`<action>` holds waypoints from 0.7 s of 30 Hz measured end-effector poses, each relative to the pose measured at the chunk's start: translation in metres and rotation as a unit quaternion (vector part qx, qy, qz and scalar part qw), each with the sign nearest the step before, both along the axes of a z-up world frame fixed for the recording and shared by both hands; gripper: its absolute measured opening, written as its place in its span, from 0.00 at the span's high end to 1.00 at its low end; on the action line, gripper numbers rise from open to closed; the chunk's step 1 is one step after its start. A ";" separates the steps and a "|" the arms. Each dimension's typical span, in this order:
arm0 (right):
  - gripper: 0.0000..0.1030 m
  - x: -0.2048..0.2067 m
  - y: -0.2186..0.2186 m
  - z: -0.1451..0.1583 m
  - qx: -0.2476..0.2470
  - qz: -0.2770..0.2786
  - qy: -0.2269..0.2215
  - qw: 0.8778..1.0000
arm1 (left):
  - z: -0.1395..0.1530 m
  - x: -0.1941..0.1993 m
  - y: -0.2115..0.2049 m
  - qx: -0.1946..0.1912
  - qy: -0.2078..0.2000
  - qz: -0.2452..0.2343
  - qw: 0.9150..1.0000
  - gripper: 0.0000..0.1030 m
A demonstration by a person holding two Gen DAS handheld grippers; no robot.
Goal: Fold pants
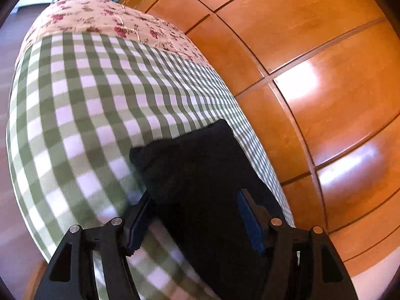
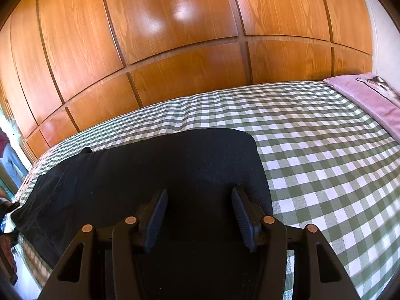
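Observation:
Black pants lie flat on the green-and-white checked bed cover, running from the left edge of the bed to a rounded end near the middle. My right gripper hovers over the near part of them, its jaws apart and nothing pinched between the pads. In the left wrist view the pants end in a rumpled corner pointing left. My left gripper stands wide open just above that end, one finger over the checked cover and the other over the black cloth.
A wooden wardrobe runs along the far side of the bed, seen as wardrobe doors on the right. A floral sheet covers the bed's far end. A pink towel lies at the right. A person stands at the left edge.

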State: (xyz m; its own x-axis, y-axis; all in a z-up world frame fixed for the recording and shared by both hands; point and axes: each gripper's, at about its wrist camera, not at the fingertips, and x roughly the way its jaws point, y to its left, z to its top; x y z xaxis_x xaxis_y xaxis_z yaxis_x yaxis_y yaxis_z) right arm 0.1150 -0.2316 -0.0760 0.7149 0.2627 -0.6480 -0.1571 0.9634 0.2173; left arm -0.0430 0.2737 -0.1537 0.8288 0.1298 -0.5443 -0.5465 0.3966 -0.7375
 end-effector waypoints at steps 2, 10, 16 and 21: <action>0.47 -0.001 0.000 0.000 0.000 -0.002 -0.002 1.000 | -0.002 0.000 -0.002 0.016 0.003 -0.013 1.000 0.34; 0.47 -0.001 -0.001 0.000 0.006 -0.004 -0.001 1.000 | -0.009 0.011 0.019 -0.016 -0.026 0.011 0.999 0.56; 0.46 -0.002 0.000 0.000 0.010 -0.005 0.000 1.000 | -0.014 0.014 0.029 -0.024 -0.027 0.006 0.999 0.83; 0.46 -0.001 -0.001 0.001 0.008 -0.003 0.003 1.000 | 0.020 0.014 0.019 0.015 -0.067 -0.016 0.998 0.86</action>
